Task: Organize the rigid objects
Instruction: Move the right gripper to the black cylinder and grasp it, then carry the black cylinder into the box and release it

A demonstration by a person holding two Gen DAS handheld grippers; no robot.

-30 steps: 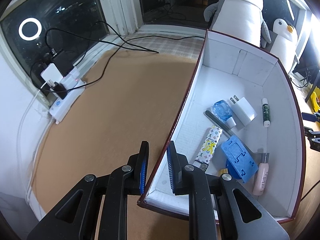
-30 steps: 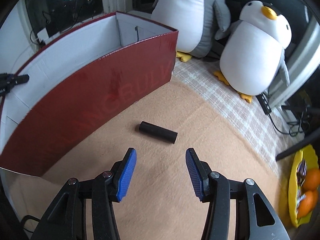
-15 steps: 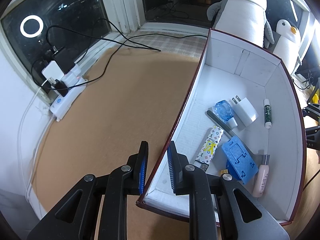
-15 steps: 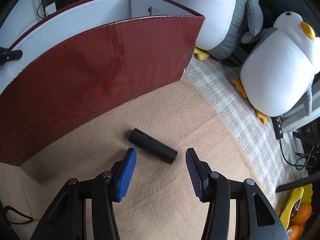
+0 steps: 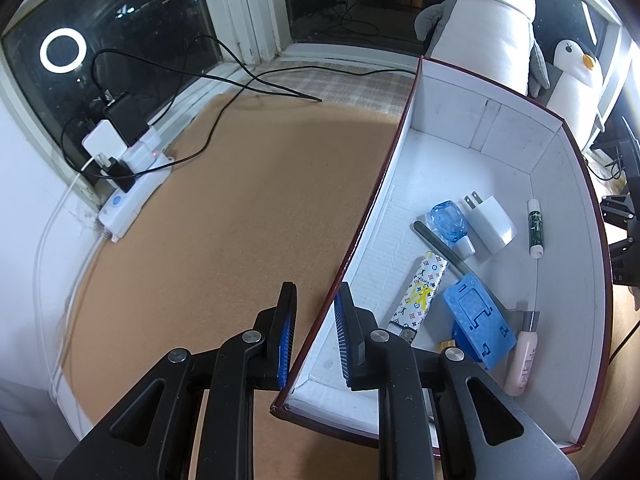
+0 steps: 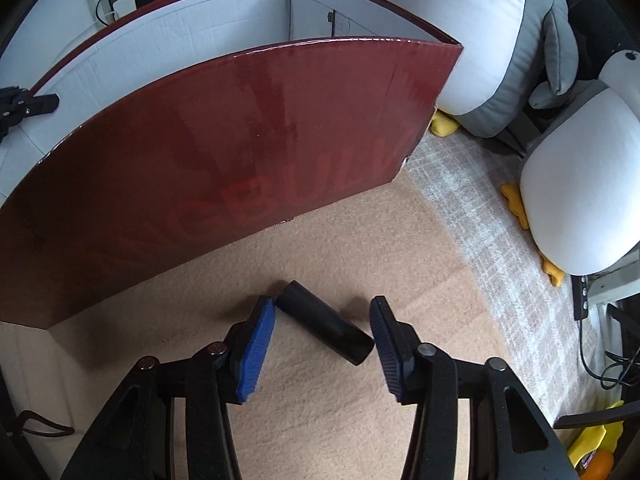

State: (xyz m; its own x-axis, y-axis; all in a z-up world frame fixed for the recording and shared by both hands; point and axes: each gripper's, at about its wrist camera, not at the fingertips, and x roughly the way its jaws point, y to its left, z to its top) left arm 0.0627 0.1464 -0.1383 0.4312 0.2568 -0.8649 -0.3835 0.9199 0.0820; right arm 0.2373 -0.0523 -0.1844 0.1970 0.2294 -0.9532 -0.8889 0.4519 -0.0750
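Note:
A black cylinder (image 6: 324, 328) lies on the tan mat beside the dark red box (image 6: 224, 152). My right gripper (image 6: 322, 344) is open, lowered over the cylinder, with a blue pad on each side of it. My left gripper (image 5: 314, 340) straddles the box's left wall (image 5: 360, 232), jaws narrowly apart, one pad outside and one inside; whether it pinches the wall is unclear. Inside the white-lined box lie a blue holder (image 5: 478, 326), a patterned tube (image 5: 420, 292), a blue bottle (image 5: 450, 222), a white charger (image 5: 490, 222), a green tube (image 5: 535, 228) and a pink bottle (image 5: 524, 356).
Two plush penguins (image 6: 480, 32) (image 6: 580, 208) stand behind the box on a checked cloth. A white power strip (image 5: 128, 196) with plugs and black cables (image 5: 240, 80) sits by the window at the left. A yellow tray (image 6: 592, 444) with an orange is at the lower right.
My right gripper has moved forward and down, from short of the black cylinder to having it between the open pads. The left gripper has stayed at the box wall.

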